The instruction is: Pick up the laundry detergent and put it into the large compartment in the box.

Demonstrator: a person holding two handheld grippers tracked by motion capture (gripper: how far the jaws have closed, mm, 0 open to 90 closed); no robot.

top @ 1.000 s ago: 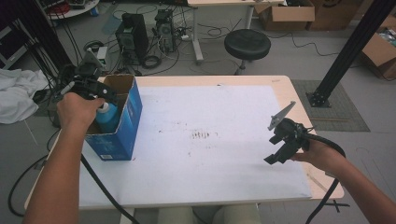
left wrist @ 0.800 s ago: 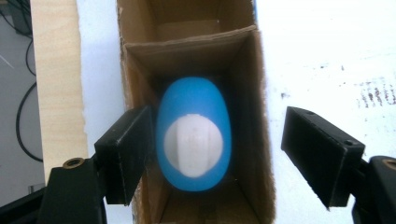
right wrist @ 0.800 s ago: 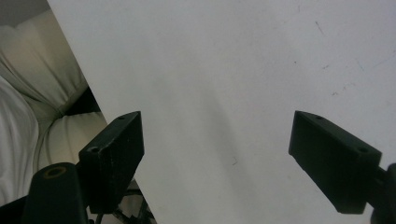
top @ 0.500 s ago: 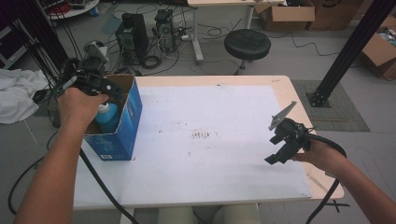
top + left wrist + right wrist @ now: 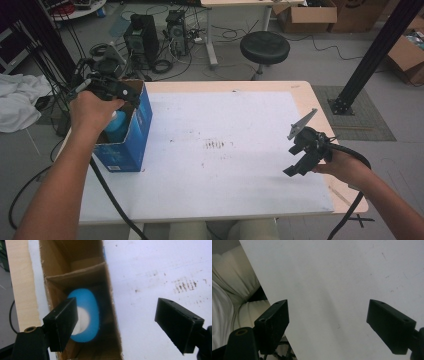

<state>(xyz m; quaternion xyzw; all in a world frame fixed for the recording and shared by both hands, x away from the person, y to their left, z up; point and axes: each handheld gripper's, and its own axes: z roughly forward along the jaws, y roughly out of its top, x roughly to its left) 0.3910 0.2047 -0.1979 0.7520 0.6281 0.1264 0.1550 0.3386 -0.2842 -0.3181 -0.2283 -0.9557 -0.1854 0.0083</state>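
A blue cardboard box [image 5: 125, 145] stands open-topped at the table's left edge. Inside it sits a blue rounded thing with a white top [image 5: 117, 125], seen from above in the left gripper view [image 5: 87, 315] between brown inner walls [image 5: 75, 277]. My left gripper [image 5: 112, 90] hovers over the box; its jaws have just been opening and stand wide [image 5: 117, 312], touching nothing. My right gripper [image 5: 296, 160] hangs open over the white table near its front right edge, with only bare tabletop between its jaws [image 5: 328, 315].
The white table top [image 5: 225, 175] carries a few dark scuff marks [image 5: 216, 145]. Behind the table stand a black stool [image 5: 265, 47] and computer towers [image 5: 142, 30]. A white cloth [image 5: 17, 100] lies at the left and a black post base [image 5: 345, 105] at the right.
My left hand has lifted a little and drifted to the right above the box, while the blue thing stays inside it. The right hand has kept still.
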